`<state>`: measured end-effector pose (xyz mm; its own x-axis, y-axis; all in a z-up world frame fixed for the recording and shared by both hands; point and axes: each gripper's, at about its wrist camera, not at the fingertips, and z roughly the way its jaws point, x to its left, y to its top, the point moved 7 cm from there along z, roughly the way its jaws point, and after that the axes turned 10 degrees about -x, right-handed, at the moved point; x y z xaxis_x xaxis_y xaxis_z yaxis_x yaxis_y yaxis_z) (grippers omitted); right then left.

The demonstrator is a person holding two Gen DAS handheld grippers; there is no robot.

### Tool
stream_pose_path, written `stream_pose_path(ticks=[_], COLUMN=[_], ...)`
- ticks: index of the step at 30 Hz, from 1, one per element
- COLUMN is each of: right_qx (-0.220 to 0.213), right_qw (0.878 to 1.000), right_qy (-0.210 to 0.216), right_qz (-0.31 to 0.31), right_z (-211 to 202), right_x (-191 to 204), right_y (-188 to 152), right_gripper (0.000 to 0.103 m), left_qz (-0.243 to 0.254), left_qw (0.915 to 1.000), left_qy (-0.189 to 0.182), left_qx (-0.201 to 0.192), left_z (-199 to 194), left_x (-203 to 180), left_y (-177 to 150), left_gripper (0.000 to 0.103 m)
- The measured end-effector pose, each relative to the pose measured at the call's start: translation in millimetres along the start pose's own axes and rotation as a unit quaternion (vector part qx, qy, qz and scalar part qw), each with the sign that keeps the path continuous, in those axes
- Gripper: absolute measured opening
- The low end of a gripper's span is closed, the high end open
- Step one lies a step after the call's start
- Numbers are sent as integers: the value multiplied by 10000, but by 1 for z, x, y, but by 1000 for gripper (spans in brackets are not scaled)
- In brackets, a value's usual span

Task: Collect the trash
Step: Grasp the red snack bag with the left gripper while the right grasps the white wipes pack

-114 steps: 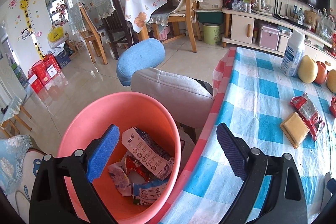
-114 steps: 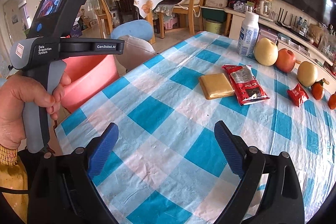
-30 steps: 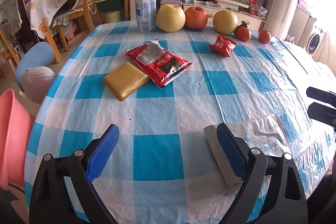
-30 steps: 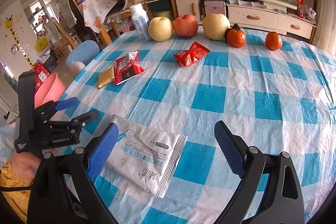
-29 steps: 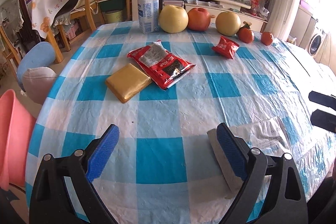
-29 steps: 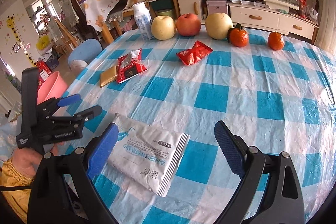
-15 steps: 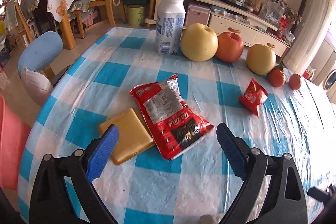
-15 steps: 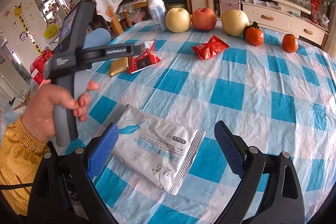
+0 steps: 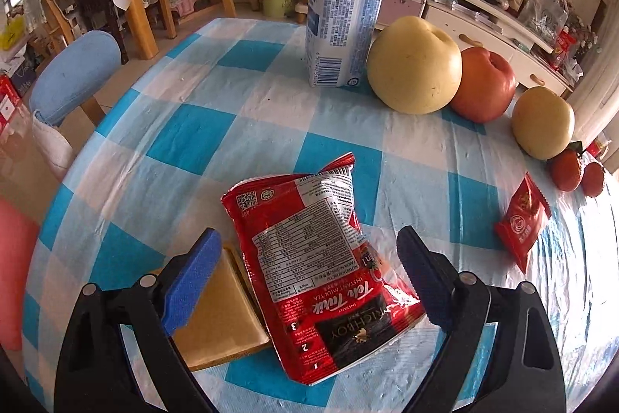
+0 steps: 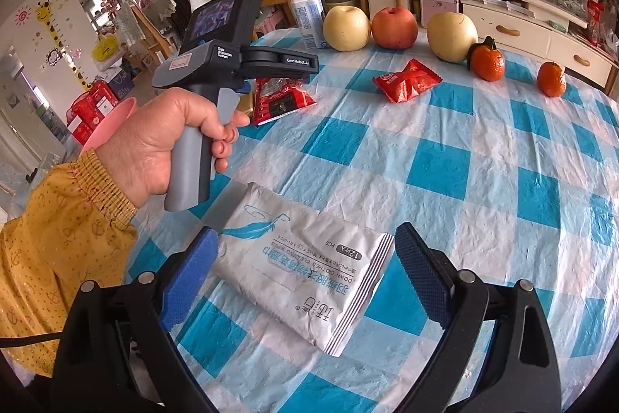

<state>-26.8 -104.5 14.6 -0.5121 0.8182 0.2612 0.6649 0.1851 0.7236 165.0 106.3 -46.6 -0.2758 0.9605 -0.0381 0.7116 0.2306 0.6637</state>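
Note:
My left gripper (image 9: 305, 281) is open, its fingers on either side of a red milk tea packet (image 9: 313, 258) lying on the checked tablecloth (image 9: 185, 138). A flat gold packet (image 9: 220, 312) lies under the packet's left edge. My right gripper (image 10: 305, 281) is open over a white wipes packet (image 10: 301, 273) near the table's front. A small red packet (image 10: 406, 80) lies further back; it also shows in the left wrist view (image 9: 522, 219). The pink bin (image 10: 112, 122) shows beyond my left hand, off the table's left edge.
A white bottle (image 9: 344, 10), two yellow pears (image 9: 414, 64), a red apple (image 9: 483, 88) and tangerines (image 10: 487, 62) stand in a row at the table's far side. A blue stool (image 9: 73, 76) and chairs stand on the floor to the left.
My left gripper has moved forward over the table to the red milk tea packet, which now lies between its fingers. My right gripper has come slightly closer to the white packet.

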Motion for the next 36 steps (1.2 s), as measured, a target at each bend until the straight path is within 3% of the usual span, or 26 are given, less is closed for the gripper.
stream_pose_path(ticks=[5, 11, 16, 20, 25, 31, 36], right_qx=[39, 161, 476, 756, 1017, 1198, 1262], right_qw=[10000, 9998, 9982, 9952, 9931, 9908, 9873], right_qy=[26, 54, 139, -75, -210, 104, 447], right_qz=[-19, -119, -336, -619, -551, -623, -861], right_z=[2, 6, 17, 26, 33, 38, 38], right_x=[2, 6, 13, 13, 3, 13, 38], right_y=[0, -5, -17, -32, -44, -56, -64], right_gripper=[93, 93, 93, 93, 93, 93, 94], left_qz=[273, 462, 667, 756, 662, 500, 444], left_qw=[9994, 9987, 9972, 9958, 9952, 9940, 9928], left_qy=[151, -11, -243, -471, -659, -825, -759], left_qx=[-115, -215, -230, -192, -291, -520, -816], left_z=[-5, -14, -24, -35, -53, -85, -116], left_x=[-6, -17, -29, -34, -25, -2, 23], left_y=[0, -8, -18, -27, -34, -38, -38], left_gripper=[72, 63, 60, 57, 56, 56, 56])
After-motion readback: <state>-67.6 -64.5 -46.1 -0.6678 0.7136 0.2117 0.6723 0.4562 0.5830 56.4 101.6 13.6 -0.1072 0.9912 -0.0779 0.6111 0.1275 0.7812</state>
